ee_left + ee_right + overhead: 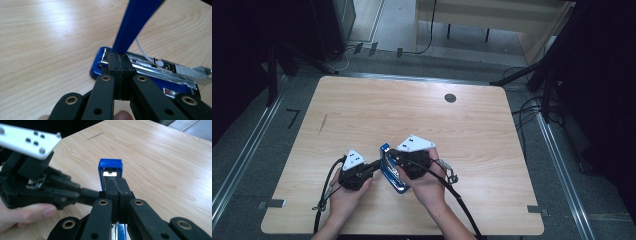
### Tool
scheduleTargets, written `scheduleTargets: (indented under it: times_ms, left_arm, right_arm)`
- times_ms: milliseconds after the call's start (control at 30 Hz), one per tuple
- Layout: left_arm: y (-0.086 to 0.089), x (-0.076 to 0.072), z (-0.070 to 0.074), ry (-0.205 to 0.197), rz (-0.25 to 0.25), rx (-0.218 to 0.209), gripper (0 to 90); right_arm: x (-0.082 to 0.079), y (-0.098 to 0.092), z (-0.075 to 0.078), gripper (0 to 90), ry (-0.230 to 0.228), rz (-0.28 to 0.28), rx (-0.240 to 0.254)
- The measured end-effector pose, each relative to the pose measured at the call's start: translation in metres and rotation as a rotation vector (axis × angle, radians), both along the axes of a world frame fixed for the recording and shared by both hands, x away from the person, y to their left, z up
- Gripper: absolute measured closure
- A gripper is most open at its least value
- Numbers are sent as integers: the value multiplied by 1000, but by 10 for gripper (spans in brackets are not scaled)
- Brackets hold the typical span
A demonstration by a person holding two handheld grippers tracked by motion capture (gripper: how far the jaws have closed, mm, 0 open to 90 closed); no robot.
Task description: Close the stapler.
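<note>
- Stapler [392, 170]: we find the blue stapler on the near middle of the wooden table [422, 115], lying between the two hands, with its top arm swung up and the metal staple channel [160, 70] exposed along the base.
- Left gripper [374, 167]: its jaws stand fully closed, pad against pad. In the left gripper view the tips meet right at the foot of the raised blue arm [136, 22], touching or just beside the channel's end. We cannot tell whether anything thin is pinched between the pads.
- Right gripper [398, 167]: closed as well, pads together. In the right gripper view the tips lie along the channel near the blue front end [110, 166], with the left gripper coming in just beside them from the side.
- Step in hand, as we judge it: working at the open magazine, most likely steadying the base and tending the staple channel or its white pusher piece [158, 63].
- Recommendation: we would keep one gripper pressed down on the base so that the stapler cannot slide on the smooth top, and move only the other.
- Recommendation: we would work slowly along the line of the channel, not across it, since the tips crowd each other.
- Risk: the raised arm could drop onto the tips if knocked; we would keep clear of its hinge.
</note>
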State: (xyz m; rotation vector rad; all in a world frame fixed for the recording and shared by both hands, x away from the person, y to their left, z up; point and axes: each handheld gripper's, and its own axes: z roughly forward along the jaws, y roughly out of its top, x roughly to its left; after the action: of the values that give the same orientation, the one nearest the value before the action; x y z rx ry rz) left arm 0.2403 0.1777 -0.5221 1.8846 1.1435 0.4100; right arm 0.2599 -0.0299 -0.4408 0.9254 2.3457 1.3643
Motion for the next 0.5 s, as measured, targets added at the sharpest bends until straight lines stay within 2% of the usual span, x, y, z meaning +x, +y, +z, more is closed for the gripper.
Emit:
scheduleTargets:
  times_ms: [333, 500]
  left_arm:
    - [-15, -13, -9, 32, -55, 49, 900]
    - [-15, -14, -10, 48, -77, 53, 900]
  right_arm:
    - [7, -1, 20, 900, -37, -9, 10]
    - [12, 6, 27, 900, -42, -7, 11]
